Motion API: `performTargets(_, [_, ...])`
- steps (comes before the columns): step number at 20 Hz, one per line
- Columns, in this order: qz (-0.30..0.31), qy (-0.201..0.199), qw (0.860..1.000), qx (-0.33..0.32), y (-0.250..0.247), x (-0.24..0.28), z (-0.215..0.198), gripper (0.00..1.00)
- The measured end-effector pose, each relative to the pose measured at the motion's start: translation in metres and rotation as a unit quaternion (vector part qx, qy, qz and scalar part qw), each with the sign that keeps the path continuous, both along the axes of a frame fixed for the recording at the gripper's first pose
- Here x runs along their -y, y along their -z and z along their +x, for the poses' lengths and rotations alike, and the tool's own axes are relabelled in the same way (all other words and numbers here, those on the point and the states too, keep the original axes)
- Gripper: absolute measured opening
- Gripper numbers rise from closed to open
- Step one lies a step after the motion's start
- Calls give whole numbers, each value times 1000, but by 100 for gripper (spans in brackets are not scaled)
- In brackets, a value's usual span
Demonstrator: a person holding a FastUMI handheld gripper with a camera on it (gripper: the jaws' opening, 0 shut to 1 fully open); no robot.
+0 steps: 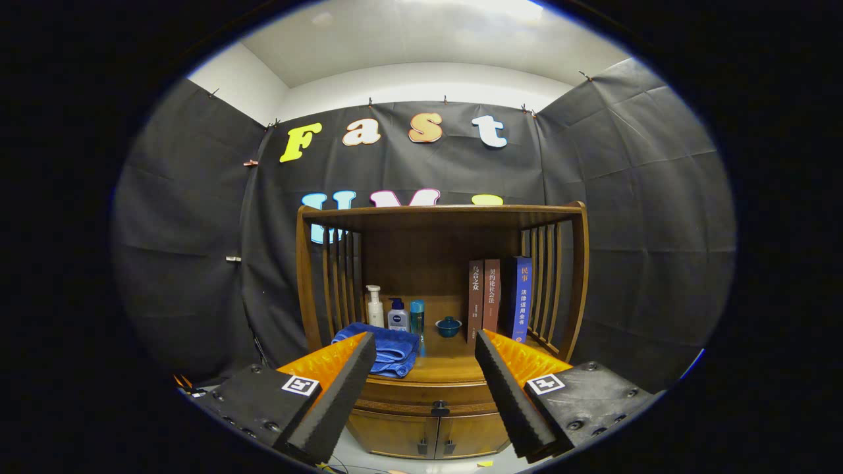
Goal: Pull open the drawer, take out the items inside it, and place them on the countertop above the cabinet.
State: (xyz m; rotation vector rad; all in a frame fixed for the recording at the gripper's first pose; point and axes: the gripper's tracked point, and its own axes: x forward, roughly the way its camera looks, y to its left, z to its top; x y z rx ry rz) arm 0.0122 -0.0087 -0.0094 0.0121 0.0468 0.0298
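A: Between the fingers of the gripper [425, 368], a little beyond their tips, sits the small dark round knob [440, 406] of the shallow brown wooden drawer [421, 399]. Its front looks flush with the wooden cabinet [440, 289], so I judge nothing of the task is done yet.

B: And the gripper?

A: Its fingers stand wide apart, holding nothing, short of the knob. What lies inside the drawer is hidden, so I cannot say how many items must come out.

B: So what is left?

A: All of it, as I read it: pull the drawer, lift the contents, set them on the polished wooden countertop [454, 365] above.

B: Is there room up there?

A: Some. A folded blue towel [388, 347] takes the near left part. Behind it stand a white pump bottle [375, 307], a white bottle with a dark blue pump [397, 315] and a slim teal bottle [417, 316], close together. A small dark teal lidded cup [448, 326] sits mid-back, and three upright books [498, 296] (two reddish-brown, one blue) lean by the right slatted side. The bare middle and near right look like the free spot.

B: Anything in the way?

A: Two small cabinet doors [431, 434] below the drawer have their own handles close under the knob, easy to catch by mistake
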Motion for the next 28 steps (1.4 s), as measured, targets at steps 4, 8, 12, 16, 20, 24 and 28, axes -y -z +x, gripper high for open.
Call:
performTargets(4, [2, 1, 1000, -2, 2, 4, 1, 99])
performTargets(8, [0, 5, 1000, -12, 10, 11, 7, 99])
performTargets(12, [-2, 3, 1000, -25, 29, 16, 15, 99])
performTargets(16, [2, 2, 999, -42, 61, 18, 30, 99])
performTargets(20, [-2, 3, 998, -64, 105, 23, 48, 99])
performTargets(24, [16, 8, 995, -95, 155, 25, 71, 99])
performTargets(28, [20, 9, 992, -127, 209, 21, 92, 99])
